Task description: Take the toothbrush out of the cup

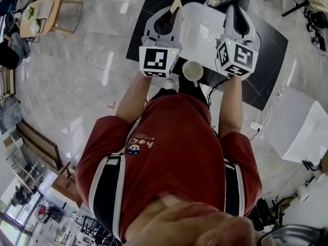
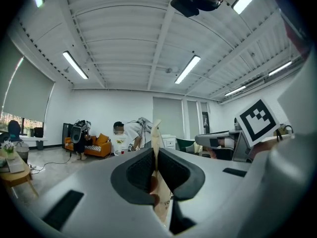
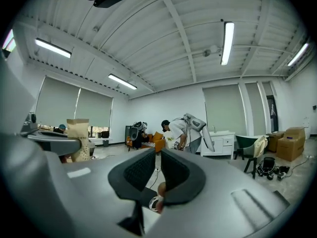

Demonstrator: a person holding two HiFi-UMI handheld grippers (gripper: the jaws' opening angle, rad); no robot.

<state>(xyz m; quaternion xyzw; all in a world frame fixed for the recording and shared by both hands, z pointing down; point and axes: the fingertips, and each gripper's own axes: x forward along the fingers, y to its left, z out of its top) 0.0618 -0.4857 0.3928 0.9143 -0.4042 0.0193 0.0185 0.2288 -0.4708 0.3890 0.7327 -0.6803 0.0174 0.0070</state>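
A white cup (image 1: 193, 70) stands at the near edge of the white table (image 1: 200, 29), between my two grippers; I see no toothbrush in it. My left gripper (image 1: 173, 12) is held level over the table's left side. In the left gripper view, that gripper (image 2: 156, 155) is shut on a flat tan paper packet (image 2: 157, 138) that sticks up past its pads. The packet also shows in the right gripper view (image 3: 79, 138) and the head view (image 1: 177, 4). My right gripper (image 1: 233, 10) hovers over the table's right side; in its own view that gripper (image 3: 158, 165) has a narrow gap and nothing between the pads.
The table stands on a black mat (image 1: 154, 4) on a glossy tiled floor. A white box (image 1: 302, 127) sits to the right, and a wooden chair (image 1: 48, 14) to the far left. Far across the room are people (image 2: 121, 138), an orange sofa (image 2: 94, 145) and a white cabinet (image 3: 220, 143).
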